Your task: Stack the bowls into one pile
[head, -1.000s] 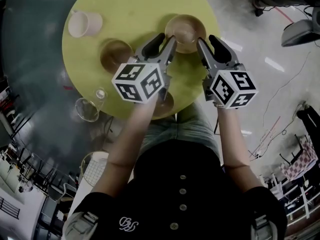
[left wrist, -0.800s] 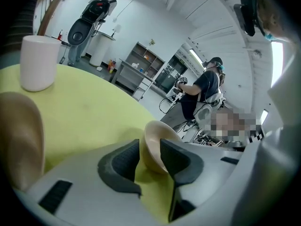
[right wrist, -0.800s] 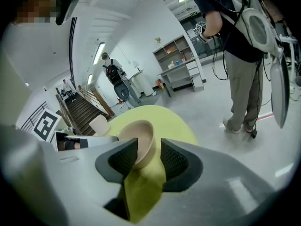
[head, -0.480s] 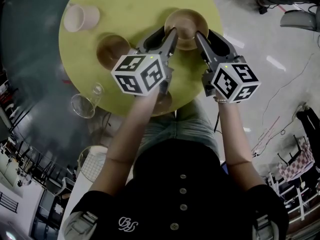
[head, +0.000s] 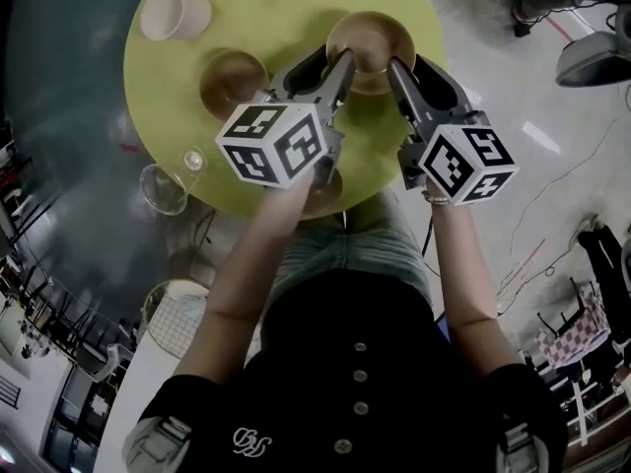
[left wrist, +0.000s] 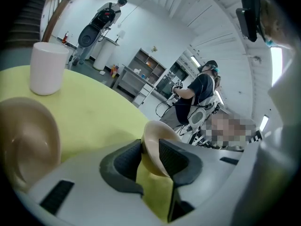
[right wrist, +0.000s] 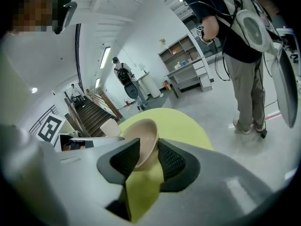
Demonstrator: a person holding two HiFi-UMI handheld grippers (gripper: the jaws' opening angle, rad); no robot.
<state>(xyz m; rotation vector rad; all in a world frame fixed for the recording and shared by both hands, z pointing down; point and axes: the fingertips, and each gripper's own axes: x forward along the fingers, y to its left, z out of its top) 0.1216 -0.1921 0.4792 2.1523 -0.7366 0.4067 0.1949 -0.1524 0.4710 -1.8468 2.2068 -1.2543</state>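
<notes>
Head view: tan round bowl (head: 370,42) sits at upper centre of the yellow-green round table (head: 266,8), caught from both sides. The left gripper (head: 333,67) is on its left rim, the right gripper (head: 409,70) on its right rim.

Left gripper view: the bowl rim (left wrist: 153,135) stands between the ribbed pads of the left gripper (left wrist: 150,149) and both pads look pressed on the thin wall, so it is a pinch. Right gripper view: the right gripper (right wrist: 148,157) has the bowl wall (right wrist: 141,135) between its pads; its jaws are closing on it and contact looks made on both faces.

The two-sided rim grip is probably meant to keep the bowl level when it is lifted, since one pinch on a thin rim would let it tip.

Likely stack targets: a second tan bowl (head: 232,79) at left centre of the table, also at the left edge of the left gripper view (left wrist: 26,140), and a third bowl (head: 325,200) at the near table edge, mostly hidden under the left gripper's marker cube. A white cup (head: 170,13) sits upper left, well apart and not part of the stack.

Judged step: securing the grasp, nothing stacked yet
</notes>
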